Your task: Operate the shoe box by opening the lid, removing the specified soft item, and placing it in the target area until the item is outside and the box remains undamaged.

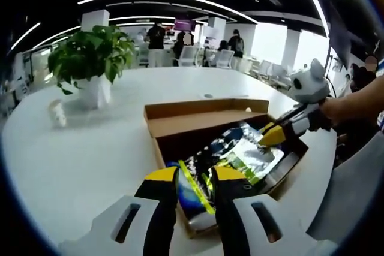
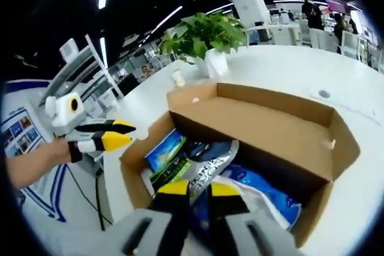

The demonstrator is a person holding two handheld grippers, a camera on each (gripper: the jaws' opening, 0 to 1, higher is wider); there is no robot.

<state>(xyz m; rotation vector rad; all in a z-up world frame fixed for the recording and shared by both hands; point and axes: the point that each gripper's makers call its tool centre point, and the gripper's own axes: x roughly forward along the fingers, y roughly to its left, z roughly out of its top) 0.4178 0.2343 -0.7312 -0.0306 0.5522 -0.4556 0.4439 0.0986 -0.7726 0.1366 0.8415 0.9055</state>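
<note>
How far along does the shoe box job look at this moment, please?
Done: the shoe box stands open, lid flap up, on the white table. In hand: the right gripper is closing over the soft packets inside, and the left gripper hovers at the box's near edge, neither visibly holding one. Left: lifting the item out and placing it on the table.

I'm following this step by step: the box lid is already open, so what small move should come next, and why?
Probably close the right gripper on the soft packet and lift. The shoe box stands open, the packet still lies inside, and the right jaws sit slightly apart just over it. The left gripper hovers near the box's edge.
</note>
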